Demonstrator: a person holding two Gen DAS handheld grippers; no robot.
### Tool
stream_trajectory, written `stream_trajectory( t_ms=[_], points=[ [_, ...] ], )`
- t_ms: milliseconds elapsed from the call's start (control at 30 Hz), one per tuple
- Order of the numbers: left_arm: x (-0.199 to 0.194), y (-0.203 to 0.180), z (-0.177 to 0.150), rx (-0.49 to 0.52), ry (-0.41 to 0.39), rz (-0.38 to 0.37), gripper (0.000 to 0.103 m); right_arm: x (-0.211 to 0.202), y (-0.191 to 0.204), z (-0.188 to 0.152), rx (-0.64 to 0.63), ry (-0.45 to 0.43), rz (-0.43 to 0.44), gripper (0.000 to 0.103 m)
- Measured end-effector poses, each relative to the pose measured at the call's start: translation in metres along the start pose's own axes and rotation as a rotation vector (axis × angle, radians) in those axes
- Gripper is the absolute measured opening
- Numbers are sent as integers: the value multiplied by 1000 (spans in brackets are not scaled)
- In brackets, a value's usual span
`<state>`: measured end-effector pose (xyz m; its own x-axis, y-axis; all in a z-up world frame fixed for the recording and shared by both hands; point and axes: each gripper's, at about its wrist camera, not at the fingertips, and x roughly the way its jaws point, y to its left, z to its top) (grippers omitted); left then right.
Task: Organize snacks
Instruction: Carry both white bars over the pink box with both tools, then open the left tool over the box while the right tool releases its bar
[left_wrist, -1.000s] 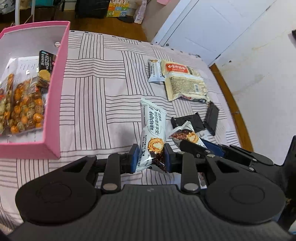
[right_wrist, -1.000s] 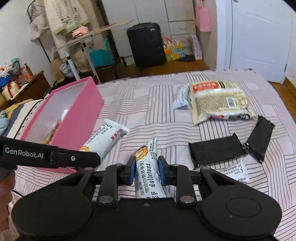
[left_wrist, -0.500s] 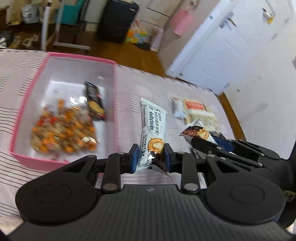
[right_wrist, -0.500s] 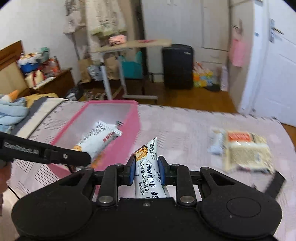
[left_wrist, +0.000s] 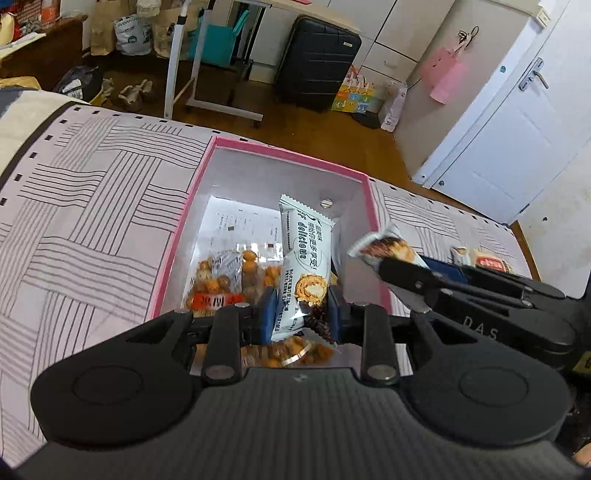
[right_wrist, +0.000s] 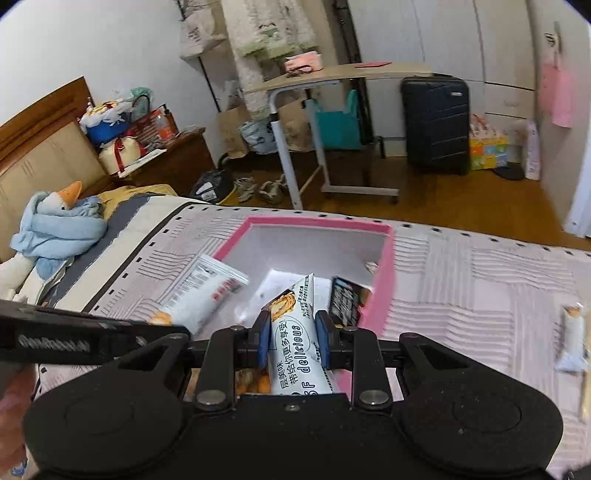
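Note:
My left gripper (left_wrist: 298, 314) is shut on a white "delicious" snack packet (left_wrist: 304, 254) and holds it upright over the pink box (left_wrist: 173, 243). My right gripper (right_wrist: 291, 338) is shut on a second white "delicious" packet (right_wrist: 295, 332), over the box's (right_wrist: 380, 295) near right edge. In the left wrist view the right gripper's arm (left_wrist: 461, 291) comes in from the right with its packet's end (left_wrist: 384, 245) at the box rim. In the right wrist view the left gripper (right_wrist: 92, 336) shows at left with its packet (right_wrist: 199, 299). The box holds a bag of round orange snacks (left_wrist: 221, 280) and a dark packet (right_wrist: 345, 301).
The box sits on a bed with a pale striped cover (left_wrist: 92, 206). More snack packets lie on the cover to the right (left_wrist: 487, 262) (right_wrist: 572, 339). Past the bed's far edge are a wooden floor, a rolling side table (right_wrist: 332, 77) and a black suitcase (left_wrist: 317, 62). A blue plush (right_wrist: 55, 225) lies left.
Both grippers have moved left from the loose snacks to over the pink box, each still carrying its white packet. The box now lies straight ahead in both views.

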<state>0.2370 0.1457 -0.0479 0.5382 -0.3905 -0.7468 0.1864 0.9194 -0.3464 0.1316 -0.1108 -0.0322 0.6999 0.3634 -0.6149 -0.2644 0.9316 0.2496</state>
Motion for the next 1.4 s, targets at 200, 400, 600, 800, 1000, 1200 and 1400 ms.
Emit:
stream_trajectory(
  t_ms=[200, 400, 600, 800, 1000, 1200, 1400],
  points=[
    [44, 16, 6, -58, 48, 41, 27, 45, 13, 11, -100, 39, -1, 30],
    [78, 28, 9, -116, 74, 73, 27, 74, 5, 16, -49, 65, -29, 34],
    [77, 25, 9, -63, 84, 94, 41, 66, -5, 14, 4, 42, 21, 41],
    [44, 15, 2, -20, 67, 59, 42, 6, -9, 3, 23, -11, 46, 41],
    [6, -14, -9, 70, 41, 11, 44, -57, -11, -15, -6, -32, 4, 43],
    [-11, -54, -24, 162, 24, -32, 45, -109, -26, -46, 19, -101, -39, 46],
    [-8, -98, -43, 224, 25, -93, 46, -139, -55, -82, 46, -104, -130, 47]
  ],
)
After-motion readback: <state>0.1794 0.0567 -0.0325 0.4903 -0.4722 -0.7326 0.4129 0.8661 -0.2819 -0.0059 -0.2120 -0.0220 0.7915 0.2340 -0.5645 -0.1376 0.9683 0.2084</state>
